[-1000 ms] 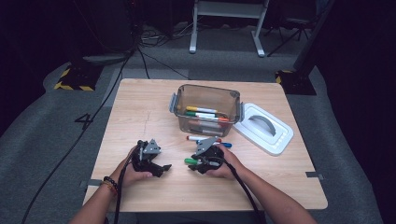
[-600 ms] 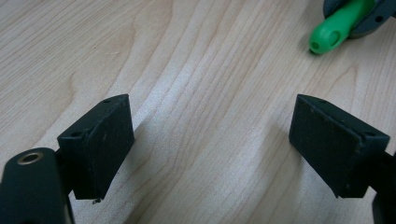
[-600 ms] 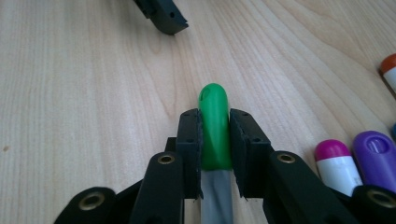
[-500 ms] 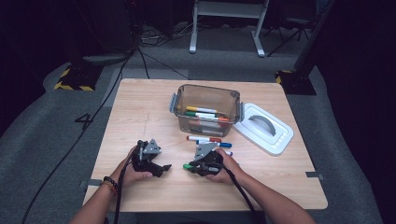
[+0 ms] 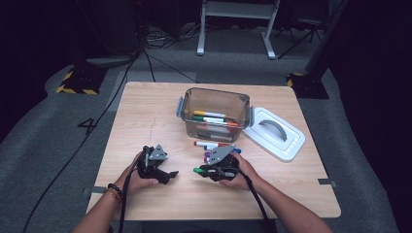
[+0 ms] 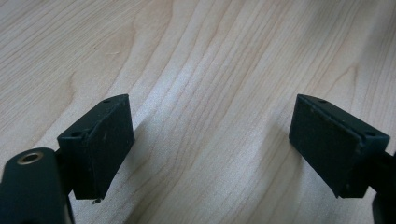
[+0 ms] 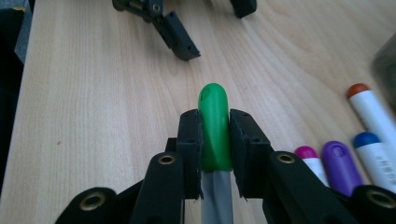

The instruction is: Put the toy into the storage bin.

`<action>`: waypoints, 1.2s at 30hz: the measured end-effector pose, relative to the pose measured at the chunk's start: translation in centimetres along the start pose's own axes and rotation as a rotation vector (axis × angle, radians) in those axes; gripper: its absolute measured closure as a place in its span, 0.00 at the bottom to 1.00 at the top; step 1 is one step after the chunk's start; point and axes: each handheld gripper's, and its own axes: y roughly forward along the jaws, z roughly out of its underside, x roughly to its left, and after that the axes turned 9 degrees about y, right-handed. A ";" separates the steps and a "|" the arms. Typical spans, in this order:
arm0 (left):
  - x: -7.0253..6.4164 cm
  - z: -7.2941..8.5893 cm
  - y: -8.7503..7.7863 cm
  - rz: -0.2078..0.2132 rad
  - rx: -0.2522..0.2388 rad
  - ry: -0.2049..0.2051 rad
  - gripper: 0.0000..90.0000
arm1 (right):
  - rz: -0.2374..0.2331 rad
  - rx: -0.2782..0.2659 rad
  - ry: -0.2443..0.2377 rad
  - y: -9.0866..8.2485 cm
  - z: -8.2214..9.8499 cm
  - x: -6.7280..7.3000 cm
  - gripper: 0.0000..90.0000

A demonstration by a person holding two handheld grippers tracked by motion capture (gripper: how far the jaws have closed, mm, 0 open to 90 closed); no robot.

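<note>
Green-capped marker (image 7: 214,126) now clamped at its cap between the pads of the right gripper (image 7: 214,140), grey barrel running back under the jaws; in the high view it sits at the near middle of the table (image 5: 145,111), green tip (image 5: 197,170) poking left out of the right gripper (image 5: 210,171). A second ago those jaws stood wider around it and have just been closing; now they are fully clenched on the cap, and the marker looks slightly raised off the wood compared with the earlier frames, so the pick reads as done and the lift as starting. Just right of it on the table lie loose markers: pink cap (image 7: 306,152), purple cap (image 7: 339,161), blue cap (image 7: 366,139), orange-red cap (image 7: 358,89). Farther off, the clear bin (image 5: 214,113) already holds several markers, its white lid (image 5: 275,133) lying off to its right, so the likely next step is carrying the green one up and far into the bin. Left gripper (image 5: 167,174) rests at near left, same spot as before, jaws spread wide over bare wood (image 6: 210,70), gripping nothing
</note>
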 end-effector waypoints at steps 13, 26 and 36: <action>0.0 0.0 0.0 0.000 0.000 0.000 0.16 | 0.052 -0.072 -0.015 -5.1 -1.7 -0.5 0.84; 0.0 0.0 0.0 0.000 0.000 0.000 0.16 | 0.104 -0.143 -0.036 -9.9 -5.8 -2.2 0.84; 0.0 0.0 0.0 0.000 0.000 0.000 0.16 | 0.141 -0.152 -0.033 -11.5 -8.4 -4.2 0.84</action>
